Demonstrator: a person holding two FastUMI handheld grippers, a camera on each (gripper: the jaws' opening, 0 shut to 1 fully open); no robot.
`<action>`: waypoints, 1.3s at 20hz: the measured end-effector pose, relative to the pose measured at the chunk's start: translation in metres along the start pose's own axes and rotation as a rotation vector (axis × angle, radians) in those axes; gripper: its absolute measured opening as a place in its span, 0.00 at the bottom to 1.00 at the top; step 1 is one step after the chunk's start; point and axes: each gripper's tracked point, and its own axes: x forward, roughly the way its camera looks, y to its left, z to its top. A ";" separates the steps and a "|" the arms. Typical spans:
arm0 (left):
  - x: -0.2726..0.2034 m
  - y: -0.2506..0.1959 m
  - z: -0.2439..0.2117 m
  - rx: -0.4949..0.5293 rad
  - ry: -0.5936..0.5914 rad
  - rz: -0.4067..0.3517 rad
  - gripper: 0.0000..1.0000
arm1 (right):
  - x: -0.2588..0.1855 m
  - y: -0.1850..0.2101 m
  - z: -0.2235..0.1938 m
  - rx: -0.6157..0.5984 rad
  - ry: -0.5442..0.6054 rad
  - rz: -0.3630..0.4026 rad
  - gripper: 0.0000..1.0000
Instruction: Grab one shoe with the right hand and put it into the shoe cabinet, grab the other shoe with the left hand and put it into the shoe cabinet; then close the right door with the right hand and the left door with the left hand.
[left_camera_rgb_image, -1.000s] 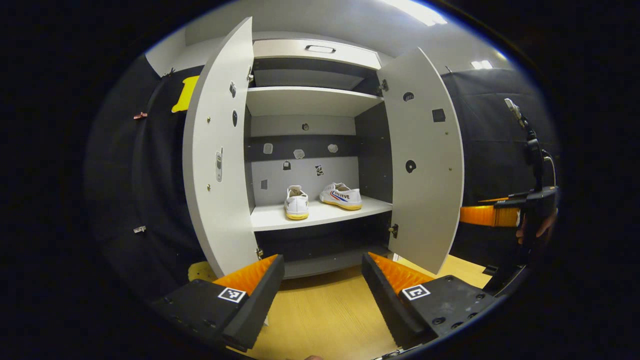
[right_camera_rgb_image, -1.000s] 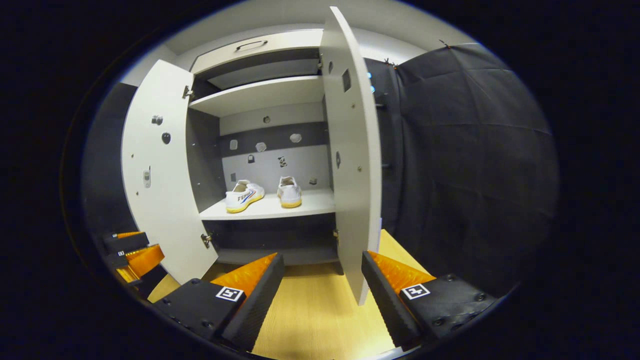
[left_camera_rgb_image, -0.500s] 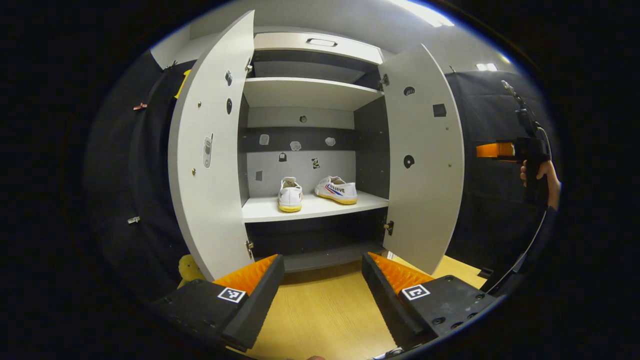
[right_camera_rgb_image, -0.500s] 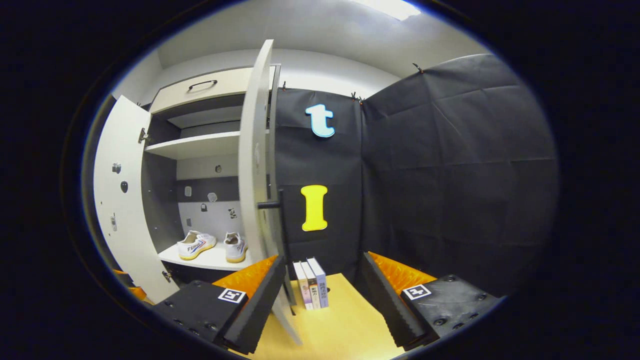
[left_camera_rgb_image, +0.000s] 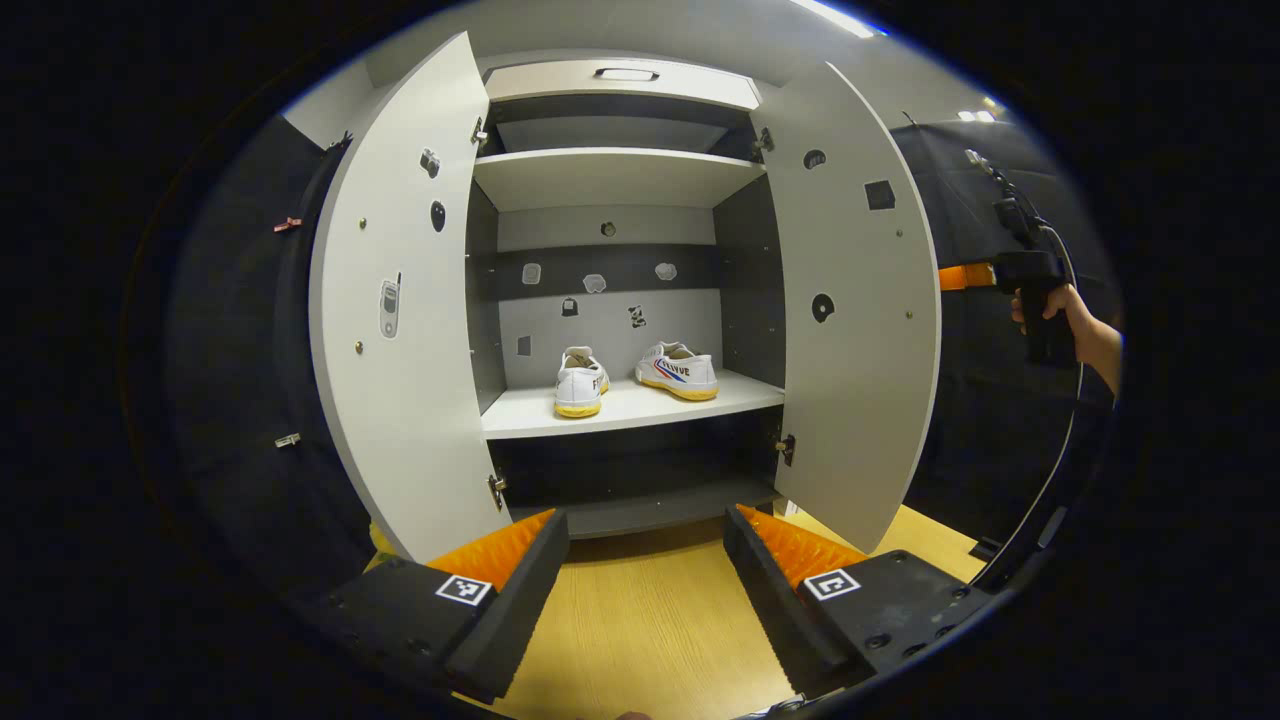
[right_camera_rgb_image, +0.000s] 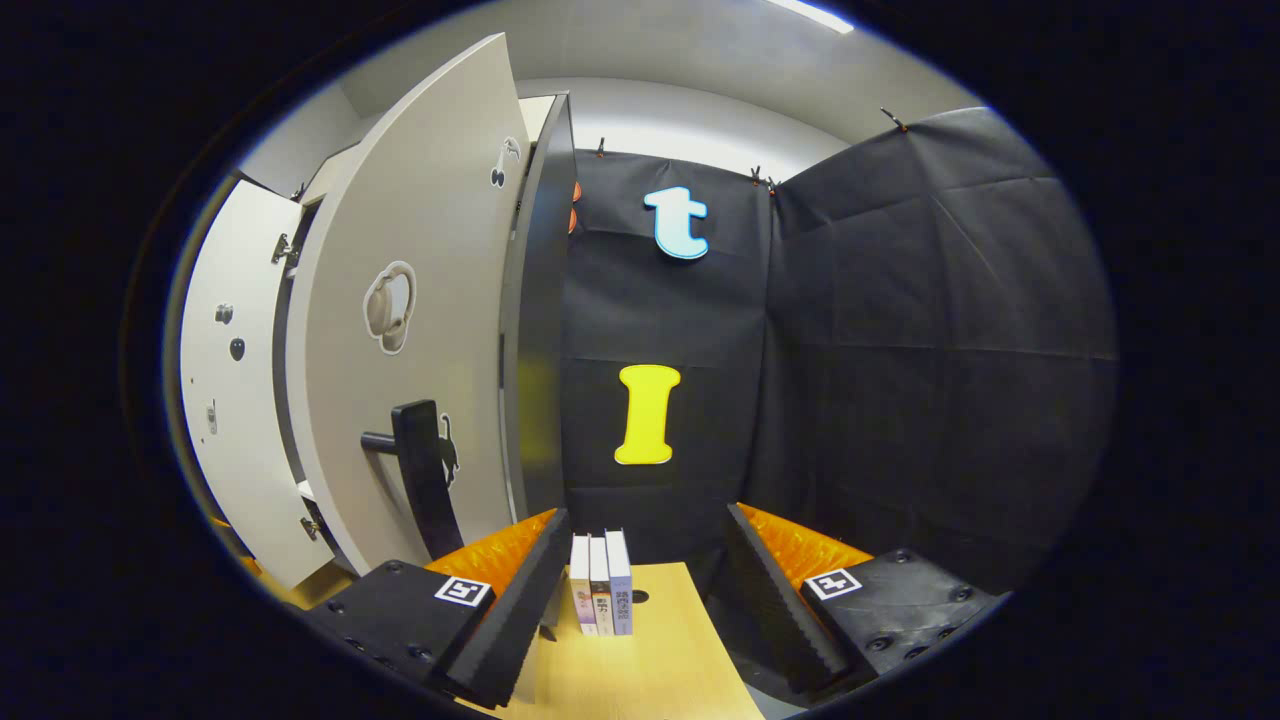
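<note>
In the left gripper view the shoe cabinet (left_camera_rgb_image: 620, 180) stands with both doors wide open. Two white shoes with yellow soles rest on its middle shelf: one (left_camera_rgb_image: 581, 382) heel toward me, the other (left_camera_rgb_image: 678, 370) side-on to its right. My left gripper (left_camera_rgb_image: 645, 590) hangs open in front of the cabinet, above the wooden floor, holding nothing. A hand holds the right gripper (left_camera_rgb_image: 968, 276) behind the right door (left_camera_rgb_image: 860, 300). In the right gripper view my right gripper (right_camera_rgb_image: 645, 590) is open, facing that door's outer face (right_camera_rgb_image: 400, 330), its black handle (right_camera_rgb_image: 425, 480) just left of the fingers.
The left door (left_camera_rgb_image: 400, 300) stands open at the left, seen also as the left door (right_camera_rgb_image: 225, 380) past the right one. Three books (right_camera_rgb_image: 600, 595) stand on a wooden surface (right_camera_rgb_image: 660, 660) between my right fingers. Black cloth walls close in on the right.
The right gripper has swung round to the outer side of the right door; the shoes have left its view and the handle is nearer. The left gripper has barely shifted.
</note>
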 end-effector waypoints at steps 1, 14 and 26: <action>-0.001 -0.001 -0.002 -0.001 0.007 0.008 0.97 | 0.005 0.008 -0.002 0.013 0.005 0.030 0.98; -0.010 0.012 0.003 -0.028 0.003 0.034 0.97 | -0.009 0.070 -0.001 0.081 0.001 0.091 0.96; -0.024 0.068 -0.012 -0.078 0.012 0.133 0.97 | 0.013 0.201 -0.028 0.094 0.088 0.237 0.98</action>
